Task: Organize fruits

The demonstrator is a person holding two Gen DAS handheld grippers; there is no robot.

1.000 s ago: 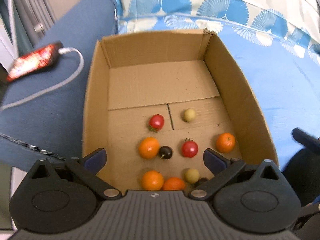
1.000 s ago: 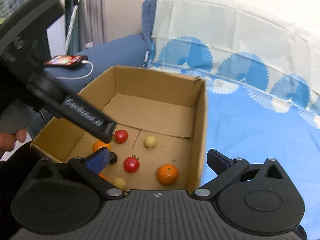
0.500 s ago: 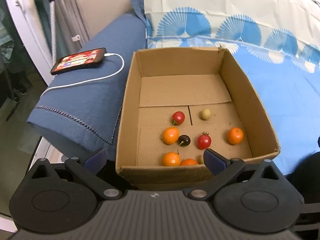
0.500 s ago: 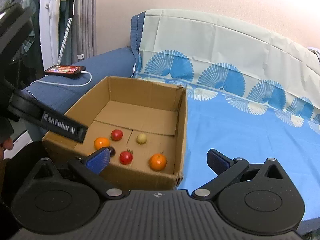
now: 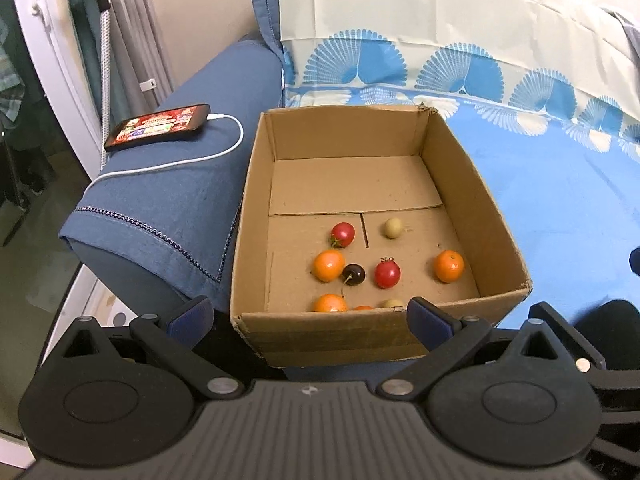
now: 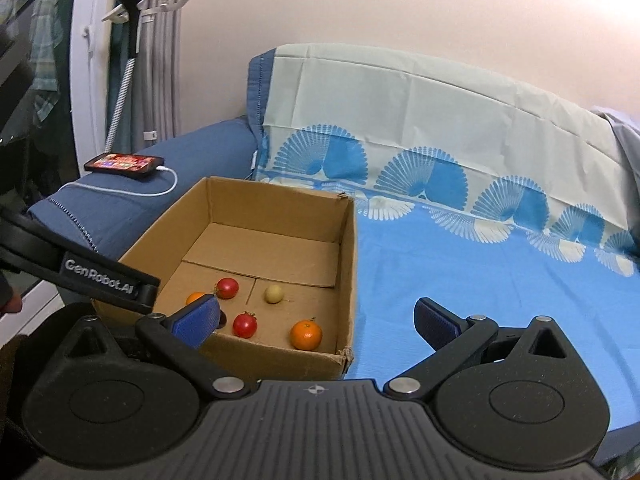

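An open cardboard box (image 5: 460, 184) sits on the blue sheet and shows in the right wrist view (image 6: 348, 264) too. Inside lie several small fruits: oranges (image 5: 449, 266) (image 6: 306, 335), red tomatoes (image 5: 387, 274) (image 6: 244, 325), a dark cherry (image 5: 354, 274) and pale yellow fruits (image 5: 393, 227) (image 6: 273, 293). My left gripper (image 5: 310, 316) is open and empty, held back in front of the box's near wall. My right gripper (image 6: 316, 318) is open and empty, in front of the box's near right corner. The left gripper's finger (image 6: 100, 282) shows in the right wrist view.
A phone (image 5: 158, 125) on a white charging cable (image 5: 192, 160) lies on the dark blue sofa arm (image 5: 160, 208) left of the box. Blue sheet (image 6: 480, 288) spreads right of the box. A patterned cover (image 6: 420, 128) drapes the backrest. Floor drops off at left.
Both grippers have pulled back and up, away from the box; the left one was over the fruits and now stands before the near wall. Both stayed open.
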